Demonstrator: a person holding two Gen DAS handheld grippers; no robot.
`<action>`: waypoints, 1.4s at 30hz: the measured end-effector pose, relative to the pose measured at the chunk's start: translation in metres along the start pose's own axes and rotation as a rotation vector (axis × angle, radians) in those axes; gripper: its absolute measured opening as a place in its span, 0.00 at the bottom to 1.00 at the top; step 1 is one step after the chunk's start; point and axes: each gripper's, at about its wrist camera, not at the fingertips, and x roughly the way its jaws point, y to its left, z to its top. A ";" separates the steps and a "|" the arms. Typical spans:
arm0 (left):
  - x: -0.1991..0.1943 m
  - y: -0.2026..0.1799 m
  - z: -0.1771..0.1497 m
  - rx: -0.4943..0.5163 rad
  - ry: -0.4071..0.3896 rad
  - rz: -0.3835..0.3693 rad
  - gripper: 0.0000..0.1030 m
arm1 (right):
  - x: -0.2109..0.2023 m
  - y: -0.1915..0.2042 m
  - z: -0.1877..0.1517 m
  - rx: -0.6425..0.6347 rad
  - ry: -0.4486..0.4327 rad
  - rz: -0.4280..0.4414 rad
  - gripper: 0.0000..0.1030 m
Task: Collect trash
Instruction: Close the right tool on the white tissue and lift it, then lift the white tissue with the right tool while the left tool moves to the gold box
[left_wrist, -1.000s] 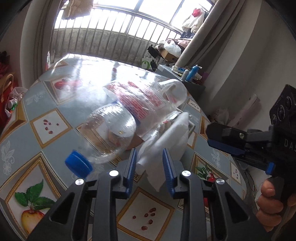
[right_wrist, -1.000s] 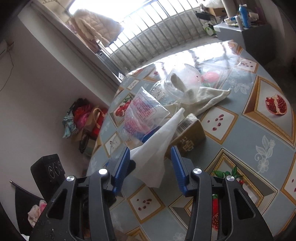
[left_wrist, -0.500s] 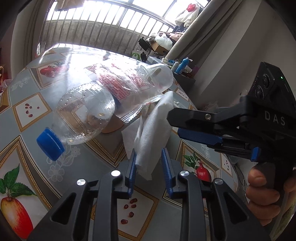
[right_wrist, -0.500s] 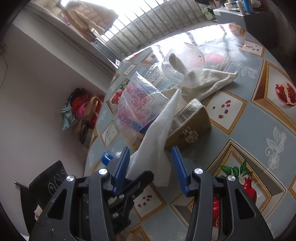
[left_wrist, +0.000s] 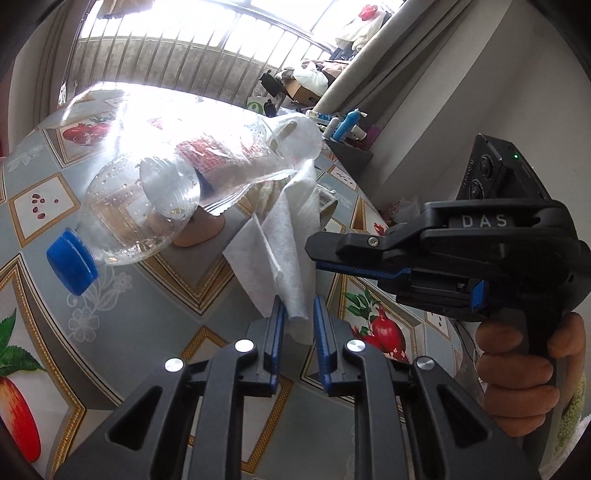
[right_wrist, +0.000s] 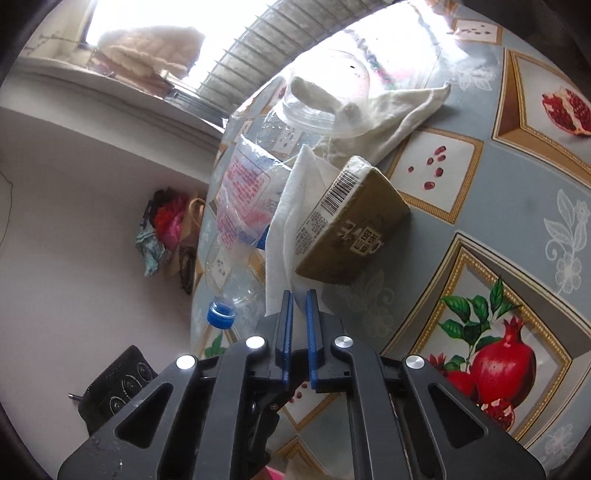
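A white paper napkin stands up from the trash pile on the fruit-patterned table. My left gripper is shut on its lower corner. My right gripper is nearly closed just below the napkin's edge; in the left wrist view its jaws lie beside the napkin and whether they pinch it is unclear. A clear plastic bottle with a blue cap lies to the left. A brown carton lies under the napkin.
A clear plastic cup and a cream cloth lie behind the carton. A crinkled clear wrapper with red print rests on the bottle. The table edge drops off to the left in the right wrist view, with bags on the floor.
Both grippers closed in on the napkin. The left jaws narrowed onto its lower corner; the right jaws went from wide open to nearly shut and moved close to the left gripper.
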 end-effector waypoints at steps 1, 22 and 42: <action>-0.002 -0.002 -0.001 0.003 -0.002 -0.003 0.15 | -0.003 -0.002 -0.001 0.008 -0.003 0.009 0.02; -0.036 -0.016 0.011 0.012 -0.065 0.044 0.42 | -0.057 -0.013 -0.003 0.013 -0.143 0.011 0.00; -0.042 -0.008 0.040 -0.028 -0.130 0.087 0.49 | -0.105 -0.019 0.010 -0.006 -0.270 0.047 0.00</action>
